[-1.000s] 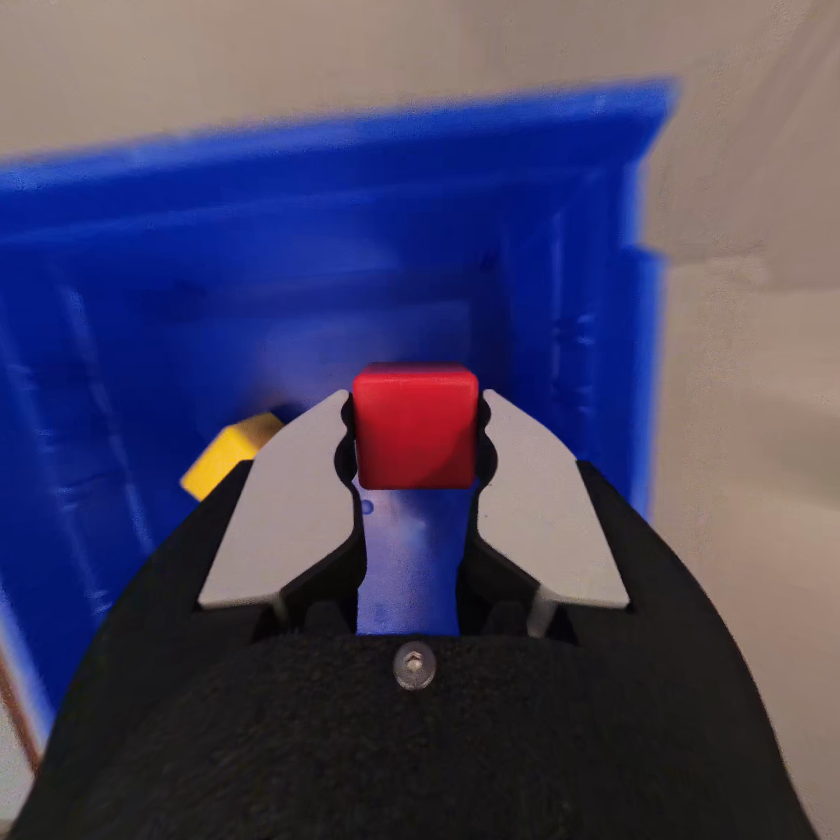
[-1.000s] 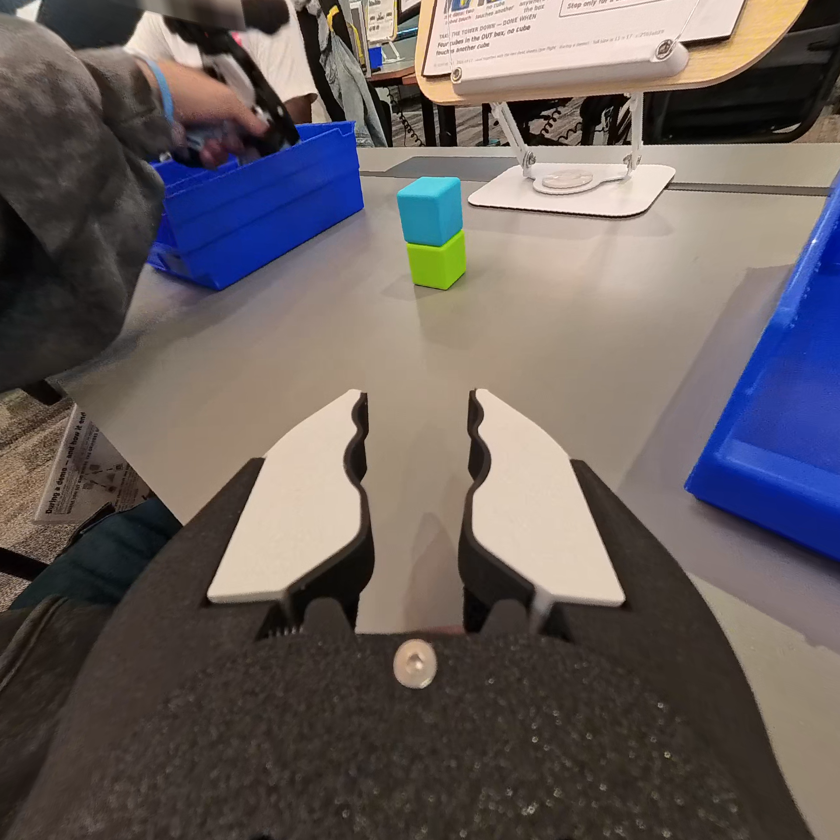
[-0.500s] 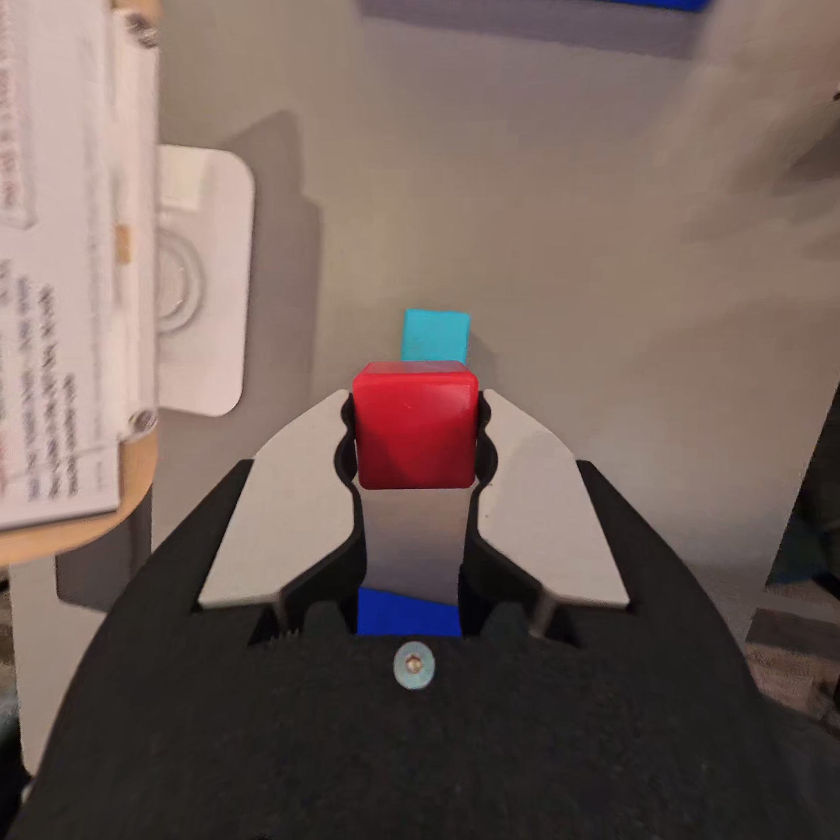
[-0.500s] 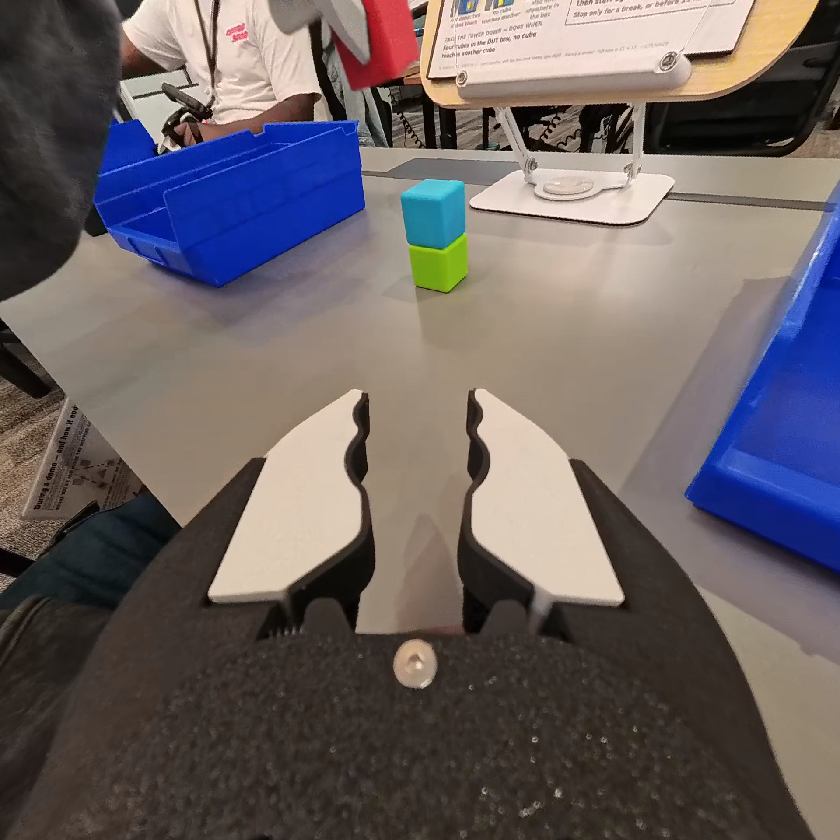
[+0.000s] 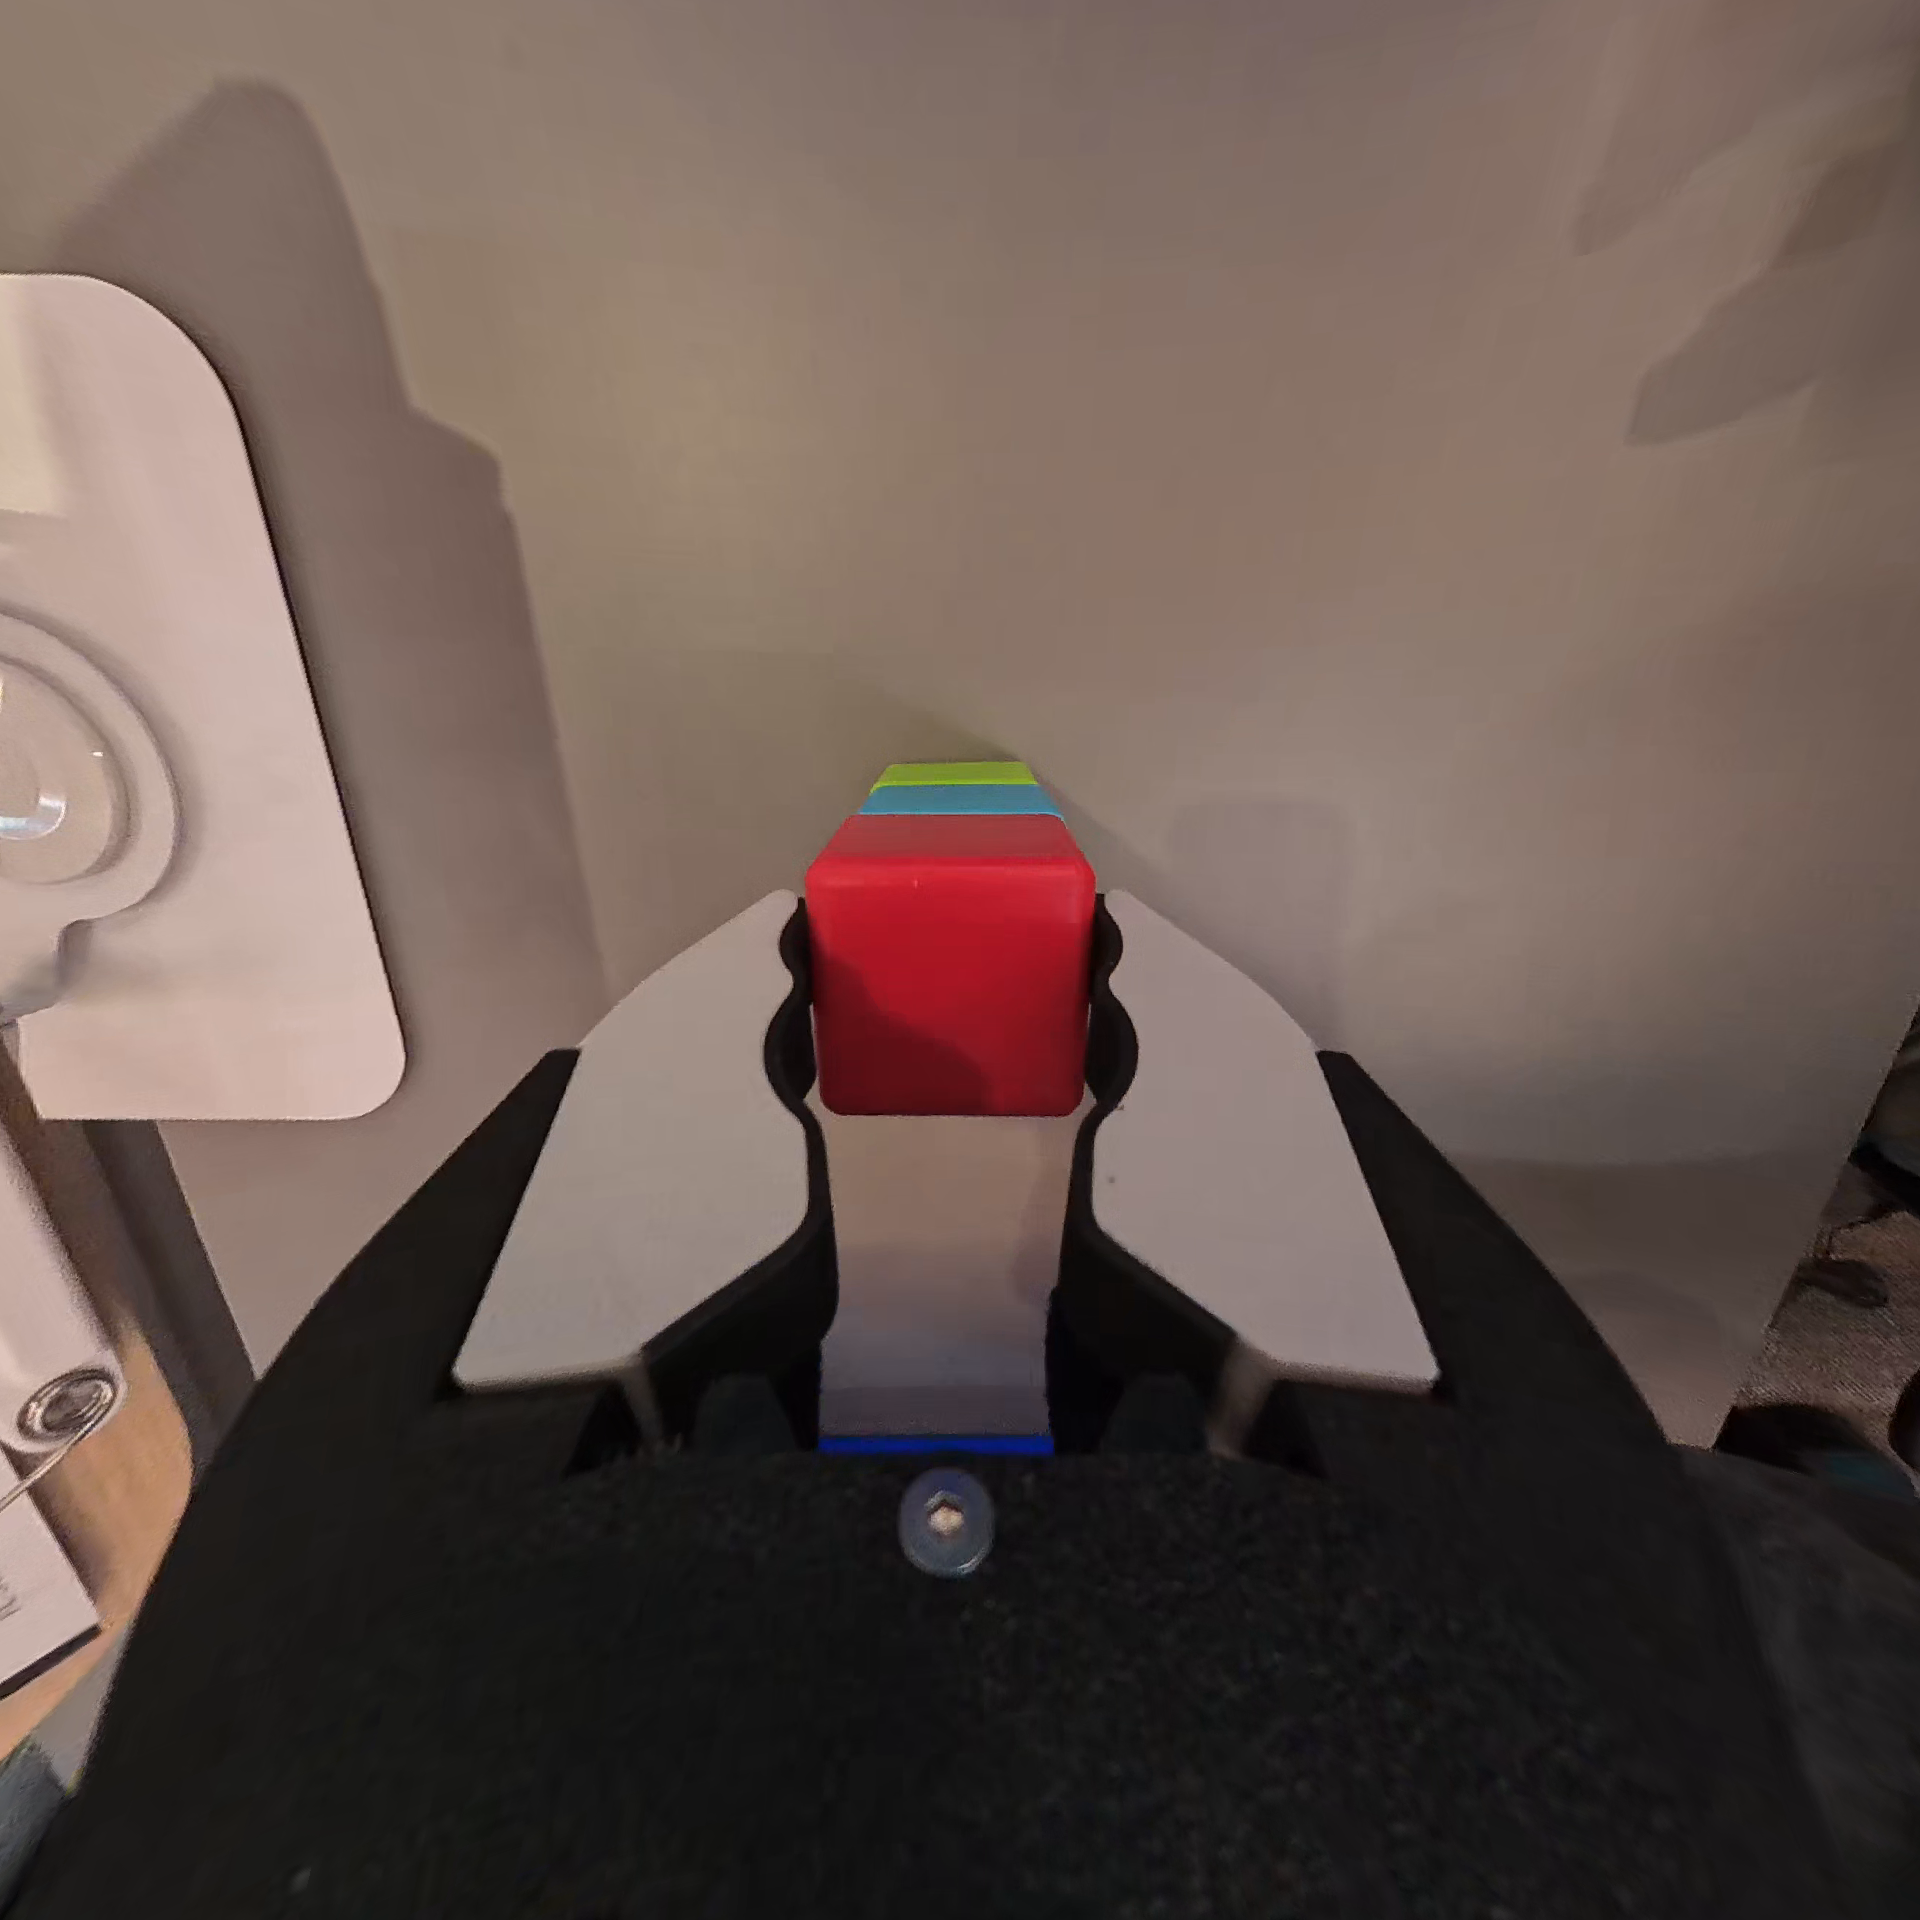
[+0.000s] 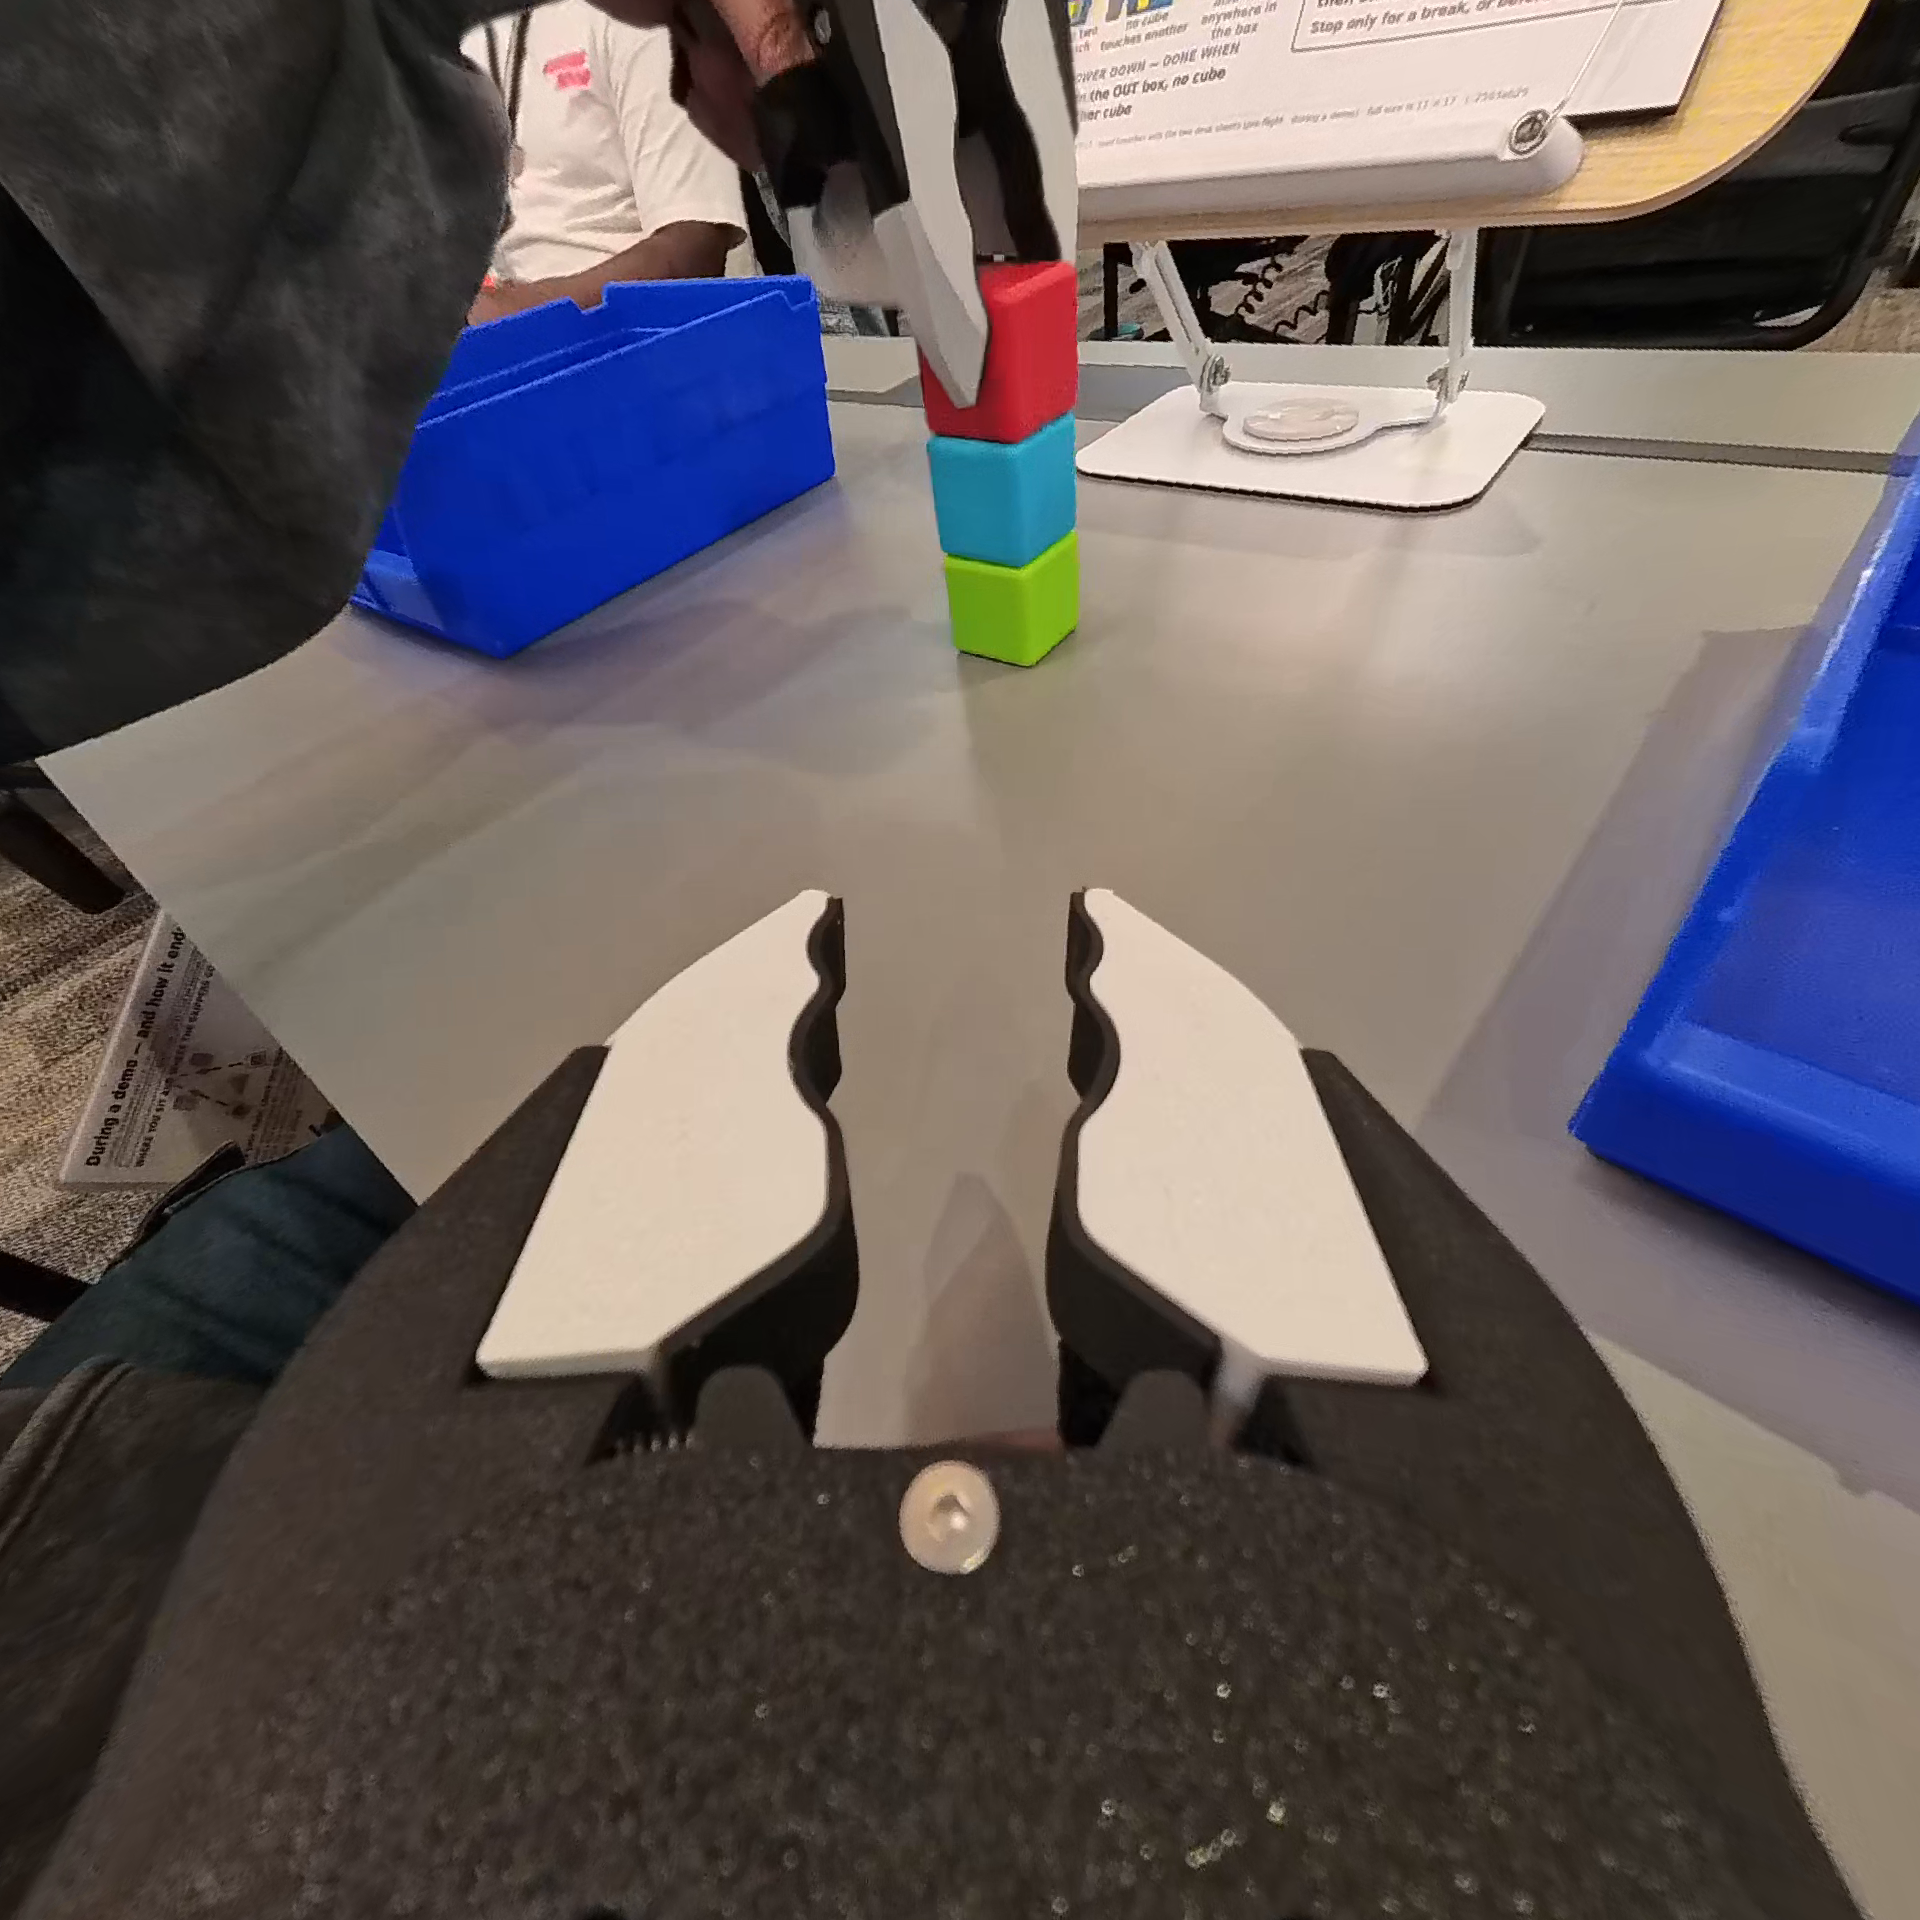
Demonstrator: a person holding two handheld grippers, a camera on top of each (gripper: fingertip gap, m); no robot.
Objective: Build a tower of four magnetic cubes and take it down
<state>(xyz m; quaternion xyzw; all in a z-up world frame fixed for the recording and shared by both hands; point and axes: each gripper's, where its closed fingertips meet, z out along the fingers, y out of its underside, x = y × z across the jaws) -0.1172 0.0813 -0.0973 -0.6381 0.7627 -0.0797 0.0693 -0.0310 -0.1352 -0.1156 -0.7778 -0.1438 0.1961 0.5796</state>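
Note:
My left gripper (image 5: 950, 914) is shut on a red cube (image 5: 948, 971) and points straight down. In the right wrist view that gripper (image 6: 971, 343) holds the red cube (image 6: 1023, 348) on top of a cyan cube (image 6: 1003, 488), which stands on a green cube (image 6: 1010, 603) on the grey table (image 6: 1247, 779). In the left wrist view thin strips of the cyan cube (image 5: 961, 800) and green cube (image 5: 954, 775) show beyond the red one. My right gripper (image 6: 956, 920) is open and empty, low over the table's near part, well short of the stack.
A blue bin (image 6: 623, 457) stands left of the stack. Another blue bin (image 6: 1787, 987) lies at the right edge. A white stand base (image 6: 1309, 447), also in the left wrist view (image 5: 156, 727), holds a sign board behind the stack. A person in a white shirt sits beyond the table.
My left gripper carried the red cube out of the left blue bin, across to the stack, and lowered it onto the cyan cube. My right gripper stayed nearly still.

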